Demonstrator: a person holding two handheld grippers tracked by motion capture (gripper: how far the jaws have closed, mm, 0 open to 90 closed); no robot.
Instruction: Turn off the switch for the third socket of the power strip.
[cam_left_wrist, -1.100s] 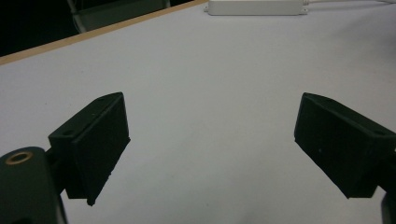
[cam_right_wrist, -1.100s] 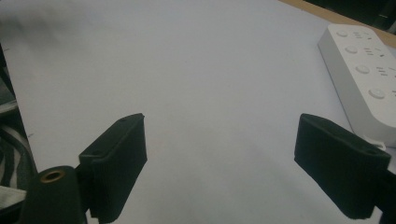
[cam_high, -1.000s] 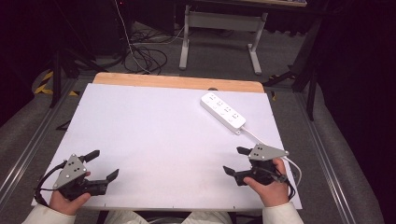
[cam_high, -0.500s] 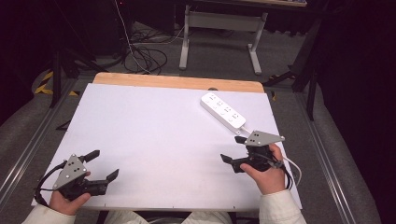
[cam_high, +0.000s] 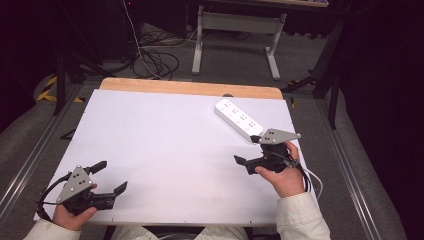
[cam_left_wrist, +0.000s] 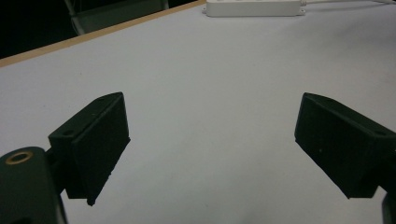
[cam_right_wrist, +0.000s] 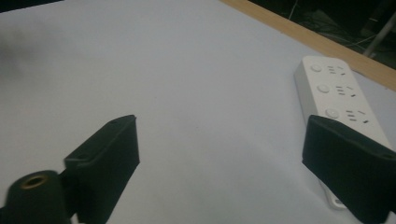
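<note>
A white power strip (cam_high: 239, 119) lies at the back right of the white table top (cam_high: 165, 140), its cable running off toward the right edge. My right gripper (cam_high: 247, 150) is held open just in front of the strip's near end, with nothing between its jaws. In the right gripper view the power strip (cam_right_wrist: 336, 93) lies ahead, partly behind the right jaw of the open gripper (cam_right_wrist: 219, 126). My left gripper (cam_high: 112, 176) rests open and empty at the front left corner. In the left gripper view its jaws (cam_left_wrist: 212, 107) stand wide apart, and the power strip (cam_left_wrist: 252, 7) shows far off.
A bare wooden strip (cam_high: 190, 87) runs along the table's far edge. Beyond it are a metal stand (cam_high: 235, 30) and loose cables (cam_high: 155, 60) on the floor. The white cable (cam_high: 312, 177) loops beside the right hand.
The right gripper has moved forward, away from the front edge, and now sits close to the power strip's near end. The left gripper has stayed in place.
</note>
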